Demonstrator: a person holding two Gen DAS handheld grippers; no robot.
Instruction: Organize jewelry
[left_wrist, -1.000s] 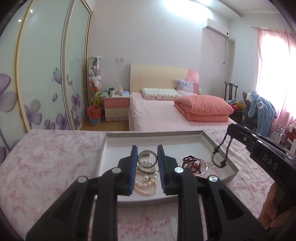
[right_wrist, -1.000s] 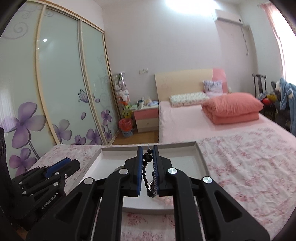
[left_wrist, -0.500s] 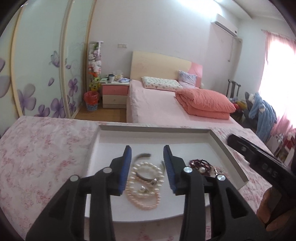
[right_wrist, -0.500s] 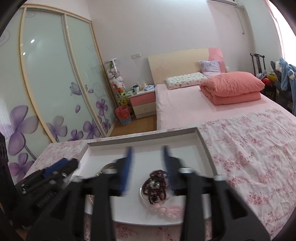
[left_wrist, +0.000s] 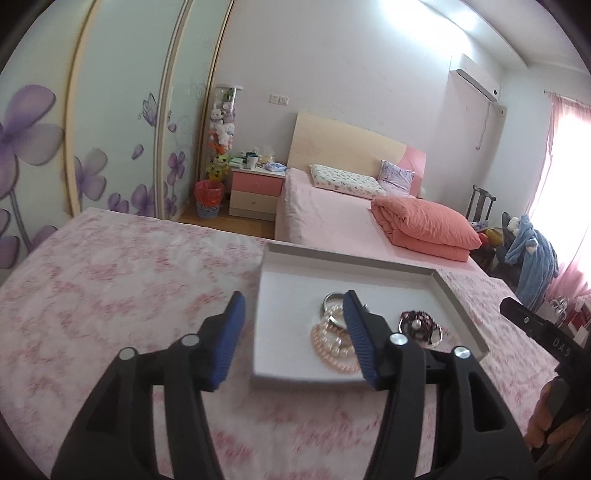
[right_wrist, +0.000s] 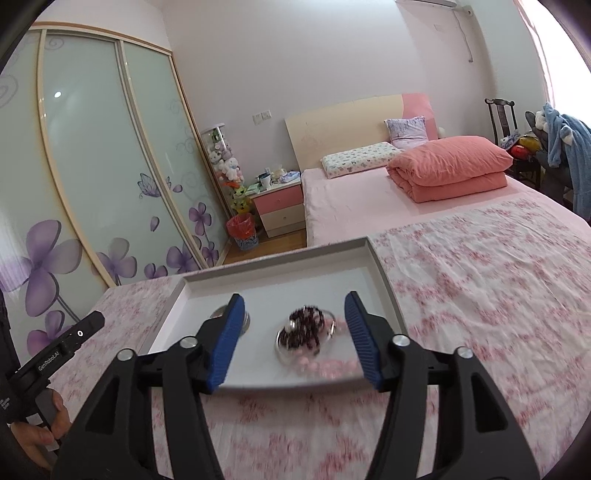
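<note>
A shallow grey tray (left_wrist: 354, 258) lies on the pink floral cloth and also shows in the right wrist view (right_wrist: 280, 254). In it lie a pearl string (left_wrist: 328, 345), a silver bangle (left_wrist: 330, 299), and a dark red bead string (left_wrist: 419, 325) heaped on a silver ring. The dark beads (right_wrist: 304, 328) sit beside pink beads (right_wrist: 325, 365). My left gripper (left_wrist: 293, 338) is open and empty, above the tray's near left edge. My right gripper (right_wrist: 293, 338) is open and empty, just above the dark beads.
The pink floral cloth (left_wrist: 110, 295) covers the surface around the tray. Beyond stand a bed with a coral quilt (left_wrist: 421, 225), a pink nightstand (left_wrist: 255, 188) and sliding wardrobe doors (right_wrist: 92, 166). The right gripper's body (left_wrist: 546, 339) shows at the right edge.
The right gripper opened and let the dark bead string drop into the tray. The left gripper opened wide and shifted left and back from the pearls and bangle.
</note>
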